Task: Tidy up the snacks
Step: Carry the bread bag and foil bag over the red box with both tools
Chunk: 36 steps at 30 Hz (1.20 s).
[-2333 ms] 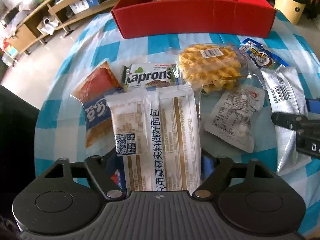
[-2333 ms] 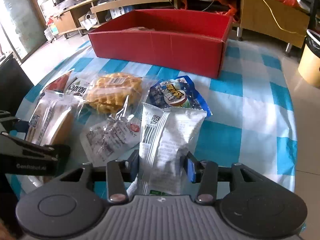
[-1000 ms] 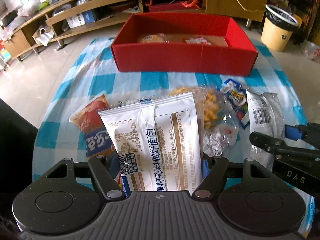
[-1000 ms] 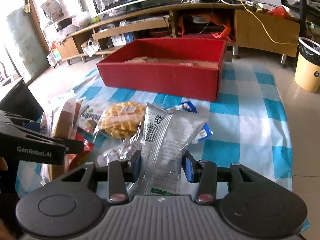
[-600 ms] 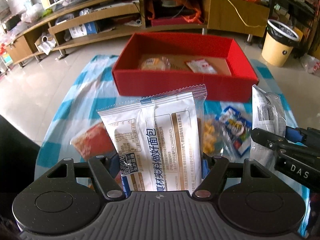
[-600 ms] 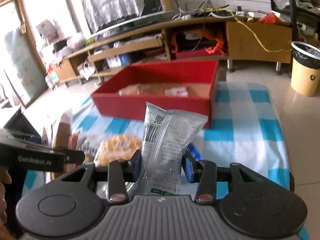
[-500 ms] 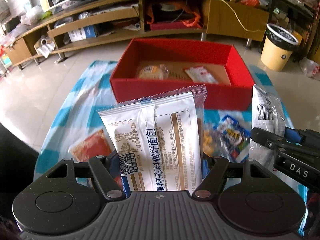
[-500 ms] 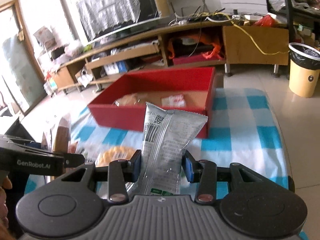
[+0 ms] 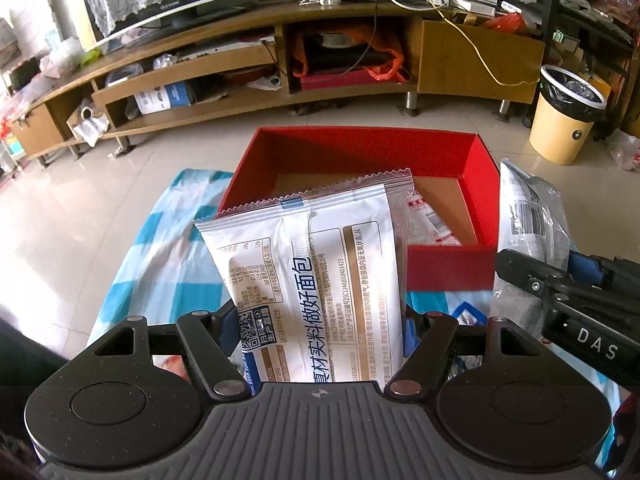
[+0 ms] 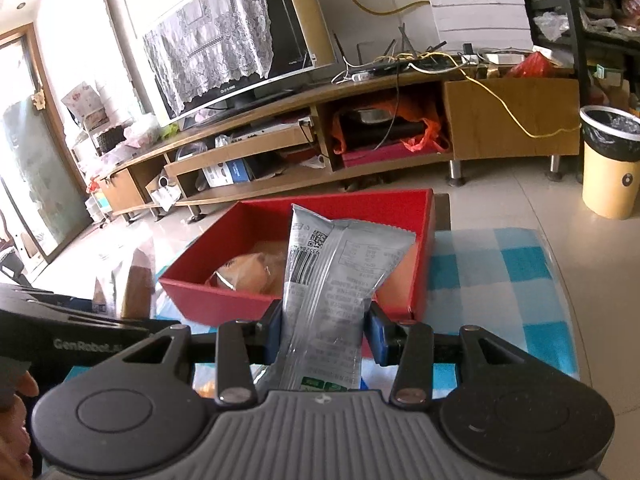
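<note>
Red cardboard box (image 9: pixel 448 268) sits on the blue-and-white checked counter (image 9: pixel 160 256), open top, w/ a bun-type snack (image 10: pixel 250 270) and a small white-and-red packet (image 9: pixel 430 224) inside. Left gripper (image 9: pixel 320 330) has its jaws pinching a white bread packet (image 9: pixel 316 264) w/ blue print, held upright in front of the box's near wall. Right gripper (image 10: pixel 324 334) jaws clamp a silver snack bag (image 10: pixel 332 280), barcode up, also upright, near the box's front edge. Each gripper shows at the edge of the other's view. Yellow bin (image 9: pixel 564 120) stands on the floor beyond.
</note>
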Available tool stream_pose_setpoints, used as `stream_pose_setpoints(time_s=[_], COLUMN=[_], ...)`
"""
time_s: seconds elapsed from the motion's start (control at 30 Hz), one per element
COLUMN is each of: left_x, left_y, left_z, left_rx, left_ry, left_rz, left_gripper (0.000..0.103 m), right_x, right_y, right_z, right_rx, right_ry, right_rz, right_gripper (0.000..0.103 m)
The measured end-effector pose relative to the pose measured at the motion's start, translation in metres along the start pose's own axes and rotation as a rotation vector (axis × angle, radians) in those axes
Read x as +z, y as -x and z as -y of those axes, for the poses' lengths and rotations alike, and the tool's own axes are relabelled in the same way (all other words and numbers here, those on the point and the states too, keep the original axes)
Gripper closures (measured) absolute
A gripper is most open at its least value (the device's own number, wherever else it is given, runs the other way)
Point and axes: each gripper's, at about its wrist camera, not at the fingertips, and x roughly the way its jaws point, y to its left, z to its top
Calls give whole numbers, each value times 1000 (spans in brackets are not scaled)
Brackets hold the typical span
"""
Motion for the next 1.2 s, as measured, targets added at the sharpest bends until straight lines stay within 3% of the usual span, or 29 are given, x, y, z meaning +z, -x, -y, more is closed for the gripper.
stream_pose_setpoints(time_s=[0.63,1.2], left_x=[50,73], left_y=[-40,-71], left_z=[-1,-6], left_rx=[66,119], left_ry=[-12,-3], left_rz=[44,52], left_gripper=[26,26], right_x=[40,54], right_y=[-47,-82], right_z=[0,1], right_rx=[-9,-17], right_ry=[54,81], right_rz=[36,30], right_gripper=[63,63])
